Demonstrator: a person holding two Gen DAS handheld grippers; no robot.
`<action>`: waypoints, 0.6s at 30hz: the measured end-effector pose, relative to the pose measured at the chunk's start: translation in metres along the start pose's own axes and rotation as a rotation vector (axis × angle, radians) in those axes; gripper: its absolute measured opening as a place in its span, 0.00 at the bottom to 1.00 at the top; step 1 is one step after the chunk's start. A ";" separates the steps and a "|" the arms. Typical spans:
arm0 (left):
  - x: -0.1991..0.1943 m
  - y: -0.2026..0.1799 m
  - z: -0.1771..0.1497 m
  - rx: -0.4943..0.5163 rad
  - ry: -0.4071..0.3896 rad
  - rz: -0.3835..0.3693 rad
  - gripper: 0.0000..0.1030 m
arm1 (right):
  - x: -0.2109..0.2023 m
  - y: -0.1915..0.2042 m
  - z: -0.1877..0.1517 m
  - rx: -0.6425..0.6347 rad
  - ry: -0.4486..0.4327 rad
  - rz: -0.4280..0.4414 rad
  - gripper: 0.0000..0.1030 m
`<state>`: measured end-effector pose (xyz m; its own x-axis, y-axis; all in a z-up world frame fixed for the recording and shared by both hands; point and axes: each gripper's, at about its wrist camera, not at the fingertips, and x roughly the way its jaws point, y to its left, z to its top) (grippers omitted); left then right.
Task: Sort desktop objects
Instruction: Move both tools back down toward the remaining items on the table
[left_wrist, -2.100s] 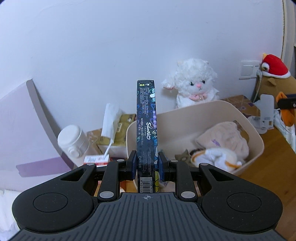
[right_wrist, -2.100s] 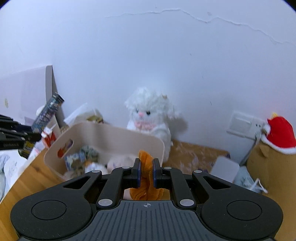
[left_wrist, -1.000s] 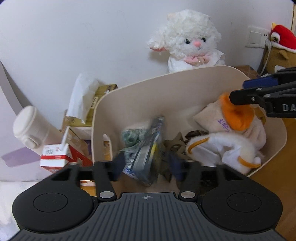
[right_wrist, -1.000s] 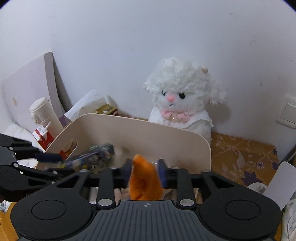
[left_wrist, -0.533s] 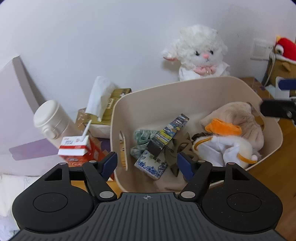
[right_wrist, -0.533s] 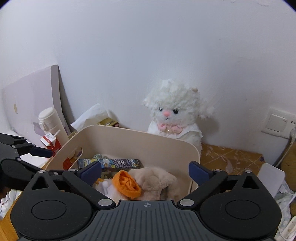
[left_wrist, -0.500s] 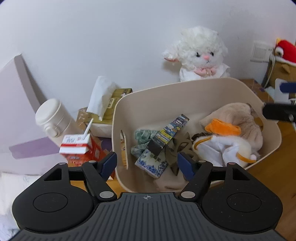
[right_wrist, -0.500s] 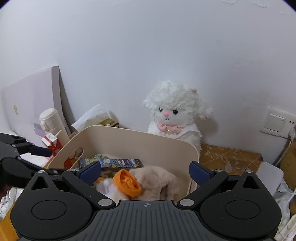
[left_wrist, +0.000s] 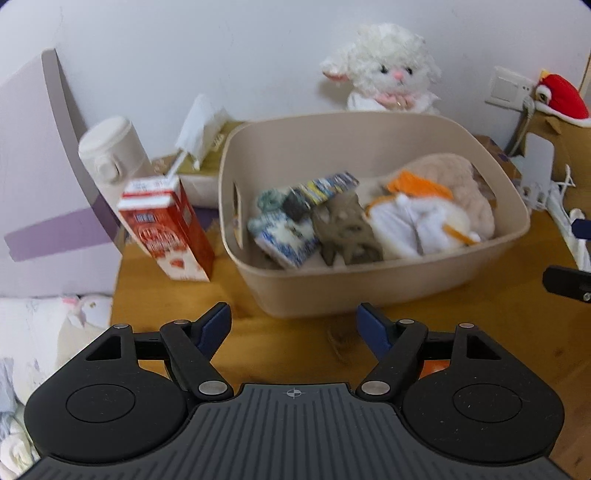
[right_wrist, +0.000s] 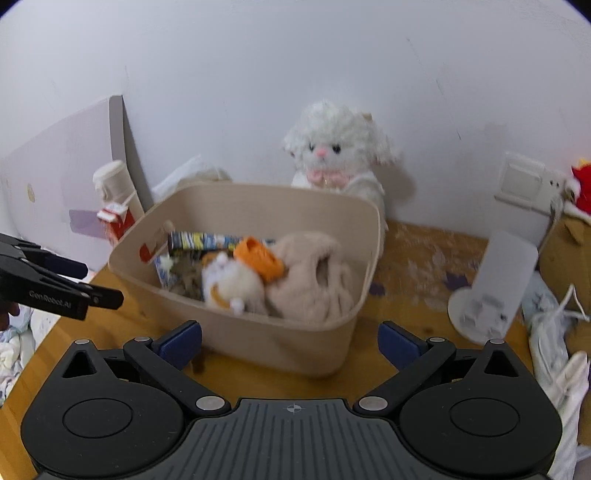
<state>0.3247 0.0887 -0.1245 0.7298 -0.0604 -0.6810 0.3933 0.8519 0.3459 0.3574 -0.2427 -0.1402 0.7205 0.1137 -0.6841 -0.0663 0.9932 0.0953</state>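
A beige bin (left_wrist: 369, 291) (right_wrist: 295, 343) stands on the wooden desk. Inside lie a long dark printed box (left_wrist: 325, 188) (right_wrist: 207, 240), an orange soft piece (left_wrist: 417, 184) (right_wrist: 260, 260), a white plush (left_wrist: 417, 225) (right_wrist: 232, 284) and a tan plush (right_wrist: 314, 280). My left gripper (left_wrist: 295, 325) stands open and empty over the desk just before the bin's front wall. My right gripper (right_wrist: 290, 339) is wide open and empty, its blue pads either side of the bin's near corner but apart from it. The left gripper's fingers (right_wrist: 74, 291) show at the right view's left edge.
A red milk carton (left_wrist: 166, 225) and a white flask (left_wrist: 110, 155) stand left of the bin, a tissue box (left_wrist: 203, 147) behind. A white lamb plush (left_wrist: 388, 74) (right_wrist: 332, 155) sits against the wall. A white stand (right_wrist: 495, 284) and cables lie right.
Both grippers let go: the dark box and the orange piece dropped into the bin. Both jaws opened wide and both hands drew back from the bin toward the desk's front.
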 end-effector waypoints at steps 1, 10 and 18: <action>0.000 -0.001 -0.004 -0.002 0.010 -0.009 0.74 | -0.002 0.000 -0.005 0.001 0.009 0.001 1.00; -0.001 -0.016 -0.038 -0.028 0.105 -0.073 0.74 | -0.012 0.002 -0.048 0.008 0.100 -0.006 1.00; 0.005 -0.029 -0.065 0.020 0.163 -0.068 0.74 | -0.018 0.005 -0.093 0.200 0.226 0.051 1.00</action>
<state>0.2803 0.0977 -0.1798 0.6014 -0.0314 -0.7983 0.4510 0.8382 0.3068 0.2796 -0.2375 -0.1946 0.5465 0.1881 -0.8161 0.0548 0.9643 0.2590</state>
